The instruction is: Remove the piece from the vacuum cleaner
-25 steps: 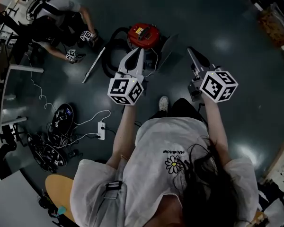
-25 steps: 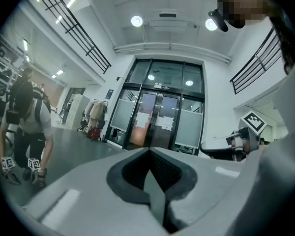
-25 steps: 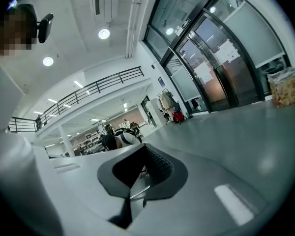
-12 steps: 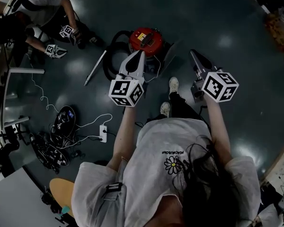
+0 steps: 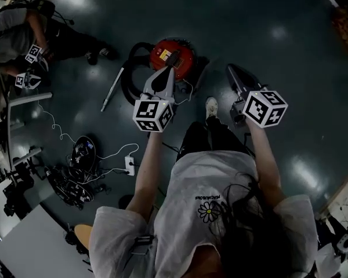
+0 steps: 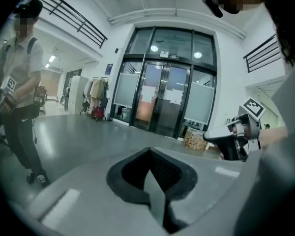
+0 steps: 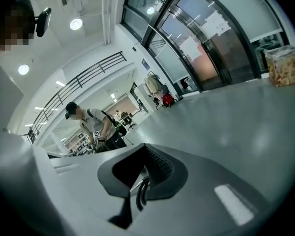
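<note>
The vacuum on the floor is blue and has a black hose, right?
Not quite. The vacuum is red, not blue, as the head view shows. Its hose is black, as you said.

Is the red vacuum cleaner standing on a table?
No, the red vacuum cleaner sits on the dark floor, its black hose looped beside it.
</note>
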{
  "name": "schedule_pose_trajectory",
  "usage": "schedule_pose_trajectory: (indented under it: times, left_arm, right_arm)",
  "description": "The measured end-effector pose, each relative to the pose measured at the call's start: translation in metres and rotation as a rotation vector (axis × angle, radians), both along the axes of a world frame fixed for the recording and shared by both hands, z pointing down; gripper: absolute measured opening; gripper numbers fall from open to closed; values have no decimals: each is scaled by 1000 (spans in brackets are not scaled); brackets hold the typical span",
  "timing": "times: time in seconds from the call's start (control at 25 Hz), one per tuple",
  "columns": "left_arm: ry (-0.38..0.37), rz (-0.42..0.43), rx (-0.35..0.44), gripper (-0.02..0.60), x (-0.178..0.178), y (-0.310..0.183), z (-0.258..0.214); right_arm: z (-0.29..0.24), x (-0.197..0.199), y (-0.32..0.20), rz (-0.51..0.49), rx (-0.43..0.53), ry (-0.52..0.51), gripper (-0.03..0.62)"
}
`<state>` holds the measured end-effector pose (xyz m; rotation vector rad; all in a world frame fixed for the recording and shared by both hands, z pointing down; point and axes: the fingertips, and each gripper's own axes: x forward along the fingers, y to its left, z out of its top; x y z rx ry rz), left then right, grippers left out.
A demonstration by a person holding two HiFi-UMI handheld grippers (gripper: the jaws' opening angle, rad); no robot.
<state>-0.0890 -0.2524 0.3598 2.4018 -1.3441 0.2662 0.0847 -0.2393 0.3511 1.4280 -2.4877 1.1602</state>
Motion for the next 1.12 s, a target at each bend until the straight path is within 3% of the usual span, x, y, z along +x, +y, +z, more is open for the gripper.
schedule_pose_trajectory:
  times: [0.16, 0.48, 0.68, 0.84, 0.92, 1.12]
  left_arm:
    - [-67, 38, -77, 1, 1, -40, 66]
    - [-132, 133, -265, 1, 16, -67, 229]
    - [-247, 196, -305, 1, 22, -69, 311]
    - [-321, 230, -327, 1, 24, -66, 358]
    - [-336, 239, -343, 1, 24, -62, 377]
    - [-349, 244, -355, 1, 22, -59, 406]
  right_arm:
    - [61, -6, -31, -18, -78, 32, 21]
    - [191, -18, -69, -6, -180, 66, 21]
    - [265, -15, -90, 24, -210, 111, 23]
    - [343, -2, -91, 61, -357, 118, 25]
    - [376, -1, -87, 48, -444, 90, 128]
    - [433, -1, -80, 48, -599, 71, 189]
